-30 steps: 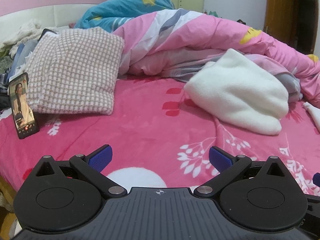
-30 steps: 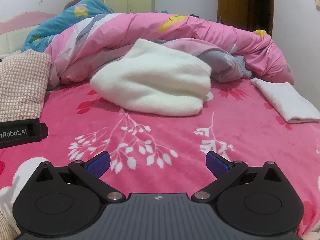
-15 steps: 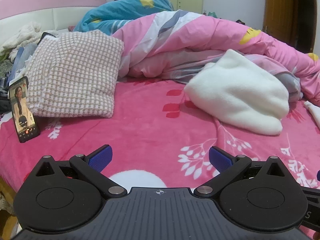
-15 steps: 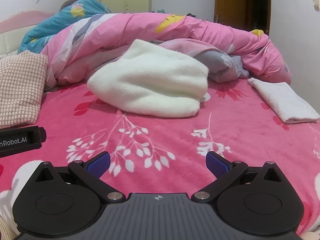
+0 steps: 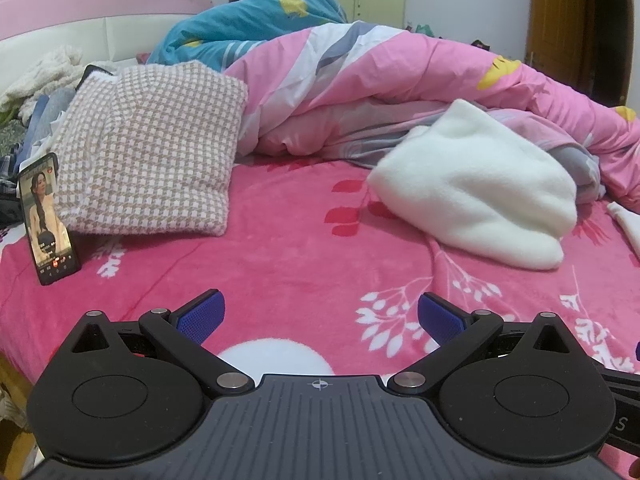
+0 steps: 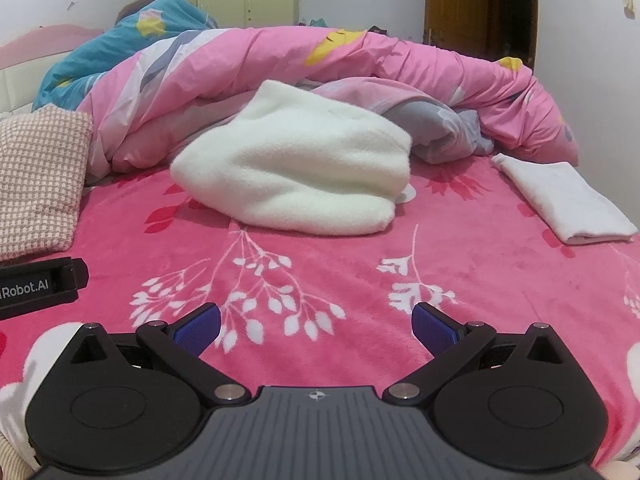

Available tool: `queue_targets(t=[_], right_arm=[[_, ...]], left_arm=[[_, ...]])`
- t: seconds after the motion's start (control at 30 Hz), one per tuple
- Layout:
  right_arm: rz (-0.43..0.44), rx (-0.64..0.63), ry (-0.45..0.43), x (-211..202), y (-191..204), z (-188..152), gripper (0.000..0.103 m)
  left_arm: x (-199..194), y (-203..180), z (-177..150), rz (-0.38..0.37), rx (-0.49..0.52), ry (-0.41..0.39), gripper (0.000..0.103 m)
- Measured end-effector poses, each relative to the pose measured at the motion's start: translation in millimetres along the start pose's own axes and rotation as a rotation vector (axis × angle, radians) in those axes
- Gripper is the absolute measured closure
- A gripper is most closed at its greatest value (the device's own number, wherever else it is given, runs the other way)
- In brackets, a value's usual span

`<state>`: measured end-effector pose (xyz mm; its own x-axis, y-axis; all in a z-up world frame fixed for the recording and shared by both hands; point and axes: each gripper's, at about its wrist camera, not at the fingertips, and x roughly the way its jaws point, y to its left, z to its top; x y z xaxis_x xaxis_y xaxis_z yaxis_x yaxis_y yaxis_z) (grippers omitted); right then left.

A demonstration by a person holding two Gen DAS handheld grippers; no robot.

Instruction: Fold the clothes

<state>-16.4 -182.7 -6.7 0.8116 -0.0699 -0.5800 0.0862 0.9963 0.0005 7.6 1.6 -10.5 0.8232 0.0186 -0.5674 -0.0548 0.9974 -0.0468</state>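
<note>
1. Step in hand, as I judge it: the approach. Both grippers hover over the near part of the pink flower-printed bed (image 6: pixel 500 264) with no garment taken.
2. The left gripper (image 5: pixel 319 314) and right gripper (image 6: pixel 316 326) each have jaws spread wide, holding nothing.
3. The thick white fleece garment (image 6: pixel 296 176) lies bundled at the middle of the bed, against the rumpled pink quilt (image 6: pixel 360 68); a small folded white cloth (image 6: pixel 560 200) lies to the far right, a checked pink-and-white pillow (image 5: pixel 152 160) to the left.
4. Next: reach forward, pinch the fleece's near edge, draw it flat.
5. Compared with a second ago, the fleece looks slightly closer; nothing else has shifted.
</note>
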Motion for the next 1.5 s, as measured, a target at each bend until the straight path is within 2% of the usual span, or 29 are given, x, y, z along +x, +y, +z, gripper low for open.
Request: queue_targets(t=[1.5], right_arm=[[-0.017,-0.001,-0.005,-6.6,-2.7,1.3,0.0]], left_arm=[[-3.9,1.8,1.3,0.027,-0.002,-0.011,0.0]])
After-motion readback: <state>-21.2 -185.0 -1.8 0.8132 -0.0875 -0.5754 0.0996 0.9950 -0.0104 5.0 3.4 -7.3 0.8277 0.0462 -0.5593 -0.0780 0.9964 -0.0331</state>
